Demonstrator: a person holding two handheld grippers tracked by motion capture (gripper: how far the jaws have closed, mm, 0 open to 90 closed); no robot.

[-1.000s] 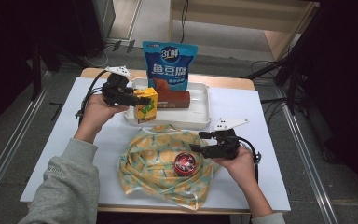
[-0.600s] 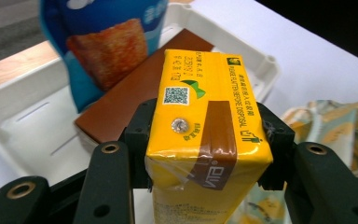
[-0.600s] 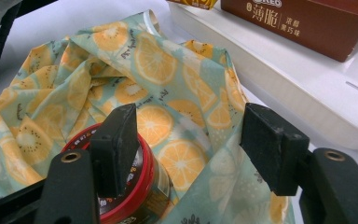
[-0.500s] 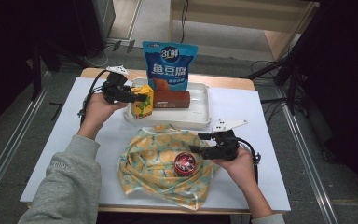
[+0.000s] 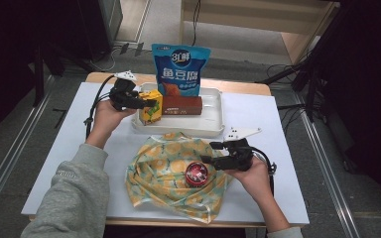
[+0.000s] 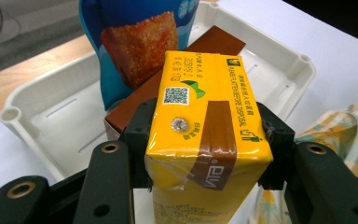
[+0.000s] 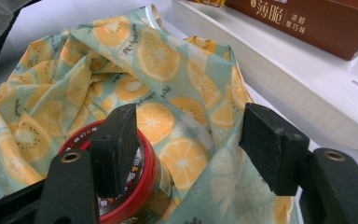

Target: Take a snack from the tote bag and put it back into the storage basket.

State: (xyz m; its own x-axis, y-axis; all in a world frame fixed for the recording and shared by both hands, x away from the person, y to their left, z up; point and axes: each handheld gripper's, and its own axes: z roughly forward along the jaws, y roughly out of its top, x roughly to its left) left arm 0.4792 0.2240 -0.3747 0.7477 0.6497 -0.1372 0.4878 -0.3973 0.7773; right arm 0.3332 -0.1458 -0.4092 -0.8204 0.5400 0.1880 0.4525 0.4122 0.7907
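- Jaws of the left gripper (image 6: 205, 154) clamp a yellow drink carton (image 6: 205, 121) from both sides; in the left gripper view the black pads press against its two flanks, low in the centre of the frame.
- Seen from the high view, the left gripper (image 5: 146, 103) sits in the upper left of the frame, with the yellow drink carton (image 5: 150, 106) standing at the left end of the white tray (image 5: 213, 124).
- Just right of the carton in the high view, a brown box (image 5: 181, 105) lies in the tray, and a blue snack bag (image 5: 180, 69) stands upright behind both.
- Jaws of the right gripper (image 7: 191, 154) stand wide apart with nothing pressed between them; the right gripper view shows the left pad in front of a red-lidded can (image 7: 121, 186) and the right pad over the cloth, clear of the can.
- In the high view the right gripper (image 5: 211, 151) is right of centre, lower in the frame, its jaws pointing left toward the red-lidded can (image 5: 197, 173).
- That can rests on a fruit-print cloth (image 5: 163, 173), crumpled on the white bench (image 5: 287, 163) just below the tray.
- A grey sleeve (image 5: 74, 198) fills the lower left corner of the high view.
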